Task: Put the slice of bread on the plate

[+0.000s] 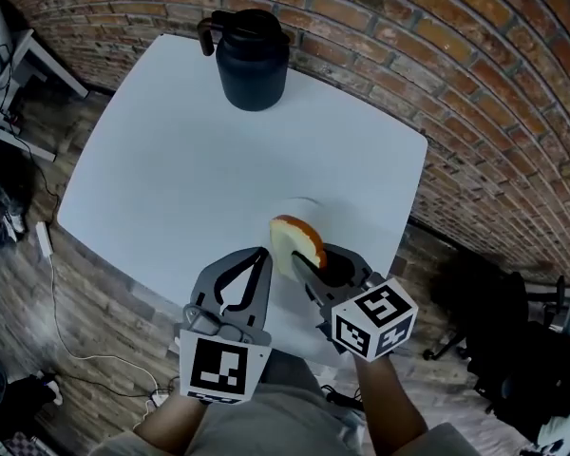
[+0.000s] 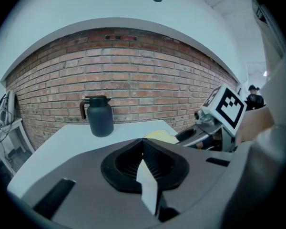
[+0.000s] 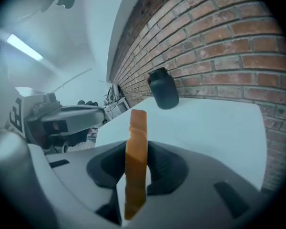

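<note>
The slice of bread, pale with an orange-brown crust, stands on edge in my right gripper, which is shut on it. It hangs just over the near side of a white plate that barely stands out from the white table. In the right gripper view the bread sticks up edge-on between the jaws. My left gripper is close beside it on the left, shut with nothing held. From the left gripper view the bread shows just past the closed jaws.
A black jug with a handle stands at the far side of the white table, in front of a brick wall. Cables and a table leg lie on the wooden floor at the left. A dark chair base sits at the right.
</note>
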